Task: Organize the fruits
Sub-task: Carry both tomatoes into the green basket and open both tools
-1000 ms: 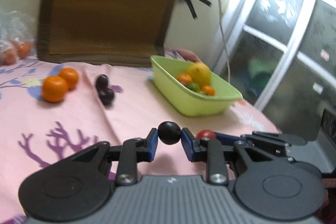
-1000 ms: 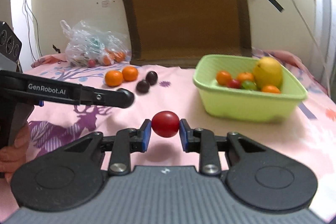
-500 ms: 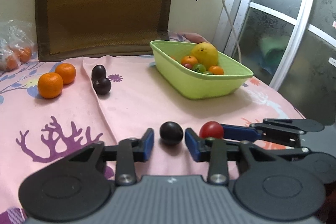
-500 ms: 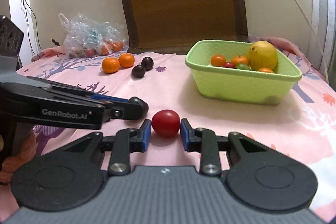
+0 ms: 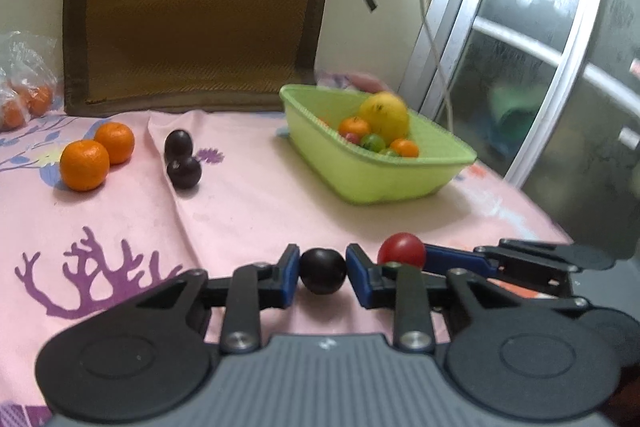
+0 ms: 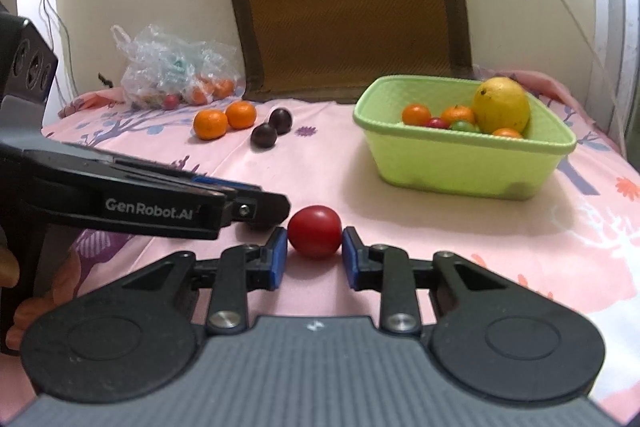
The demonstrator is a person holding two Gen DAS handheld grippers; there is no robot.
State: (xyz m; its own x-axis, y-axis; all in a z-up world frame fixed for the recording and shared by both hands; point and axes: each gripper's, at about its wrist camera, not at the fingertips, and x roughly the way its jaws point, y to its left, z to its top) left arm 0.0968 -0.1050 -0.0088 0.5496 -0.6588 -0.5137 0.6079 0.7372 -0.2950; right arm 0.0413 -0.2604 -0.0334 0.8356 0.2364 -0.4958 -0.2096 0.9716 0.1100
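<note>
My left gripper (image 5: 322, 267) is closing, its blue pads pressing both sides of a dark plum (image 5: 323, 271) low over the pink cloth. Just to its right, my right gripper (image 6: 315, 251) is shut on a red tomato (image 6: 315, 237), which also shows in the left wrist view as the tomato (image 5: 401, 250). The two grippers sit side by side, close together. The left gripper's black fingers (image 6: 160, 203) hide the plum in the right wrist view. A lime green basket (image 6: 460, 143) farther back on the right holds a yellow fruit, small oranges and small red and green fruits.
Two oranges (image 5: 98, 155) and two dark plums (image 5: 182, 159) lie on the cloth at the back left. A plastic bag of fruit (image 6: 176, 75) sits in the far left corner. A brown cushion (image 6: 348, 7) leans on the wall; a glass door (image 5: 540, 67) stands at the right.
Half a second ago my left gripper's jaws stood apart around the dark plum; now they press it again. The right gripper keeps its hold on the red tomato.
</note>
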